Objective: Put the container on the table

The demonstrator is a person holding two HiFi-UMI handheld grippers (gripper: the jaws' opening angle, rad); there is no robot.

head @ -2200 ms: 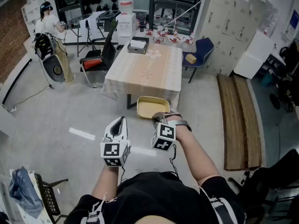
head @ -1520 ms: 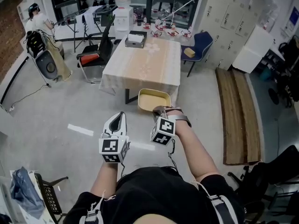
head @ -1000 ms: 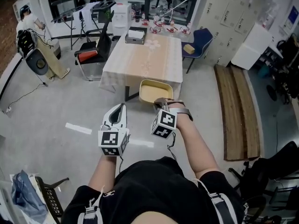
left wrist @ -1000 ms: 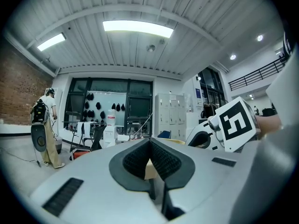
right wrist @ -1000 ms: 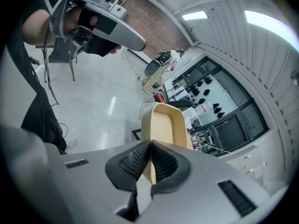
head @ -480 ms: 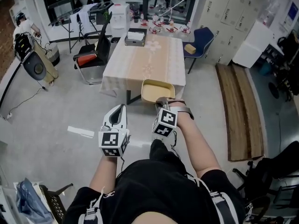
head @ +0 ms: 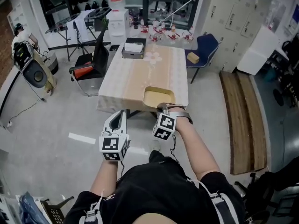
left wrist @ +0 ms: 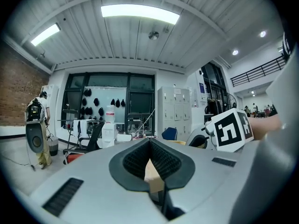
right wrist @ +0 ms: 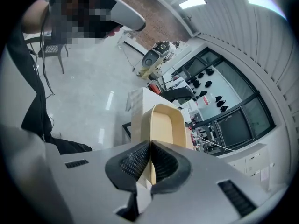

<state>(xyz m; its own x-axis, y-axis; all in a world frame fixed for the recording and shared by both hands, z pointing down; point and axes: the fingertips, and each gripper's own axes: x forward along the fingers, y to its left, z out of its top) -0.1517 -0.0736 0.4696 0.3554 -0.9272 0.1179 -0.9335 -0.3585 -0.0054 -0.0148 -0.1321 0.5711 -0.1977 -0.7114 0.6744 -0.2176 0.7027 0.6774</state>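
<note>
The container (head: pixel 159 97) is a shallow yellow tray with nothing in it, and it hangs over the near edge of the table (head: pixel 135 73), which has a beige cloth. My right gripper (head: pixel 162 108) is shut on the tray's near rim and points downward. In the right gripper view the tray (right wrist: pixel 163 125) stretches away from the right gripper (right wrist: pixel 150 144) above the table's corner (right wrist: pixel 136 107). My left gripper (head: pixel 120 112) is to the left of the tray, short of the table, held level, jaws together and holding nothing. Its tips meet in the left gripper view (left wrist: pixel 149 142).
A grey box (head: pixel 133 47) lies at the table's far end. A black chair with a red seat (head: pixel 88 66) stands left of the table, a blue chair (head: pixel 201 48) at the far right. Wooden planks (head: pixel 243 120) lie on the floor at right. A person (head: pixel 21 36) stands far left.
Both grippers have come forward toward the table. The tray, first over the floor in front of the table, now hangs over the table's near edge, still gripped by the right gripper.
</note>
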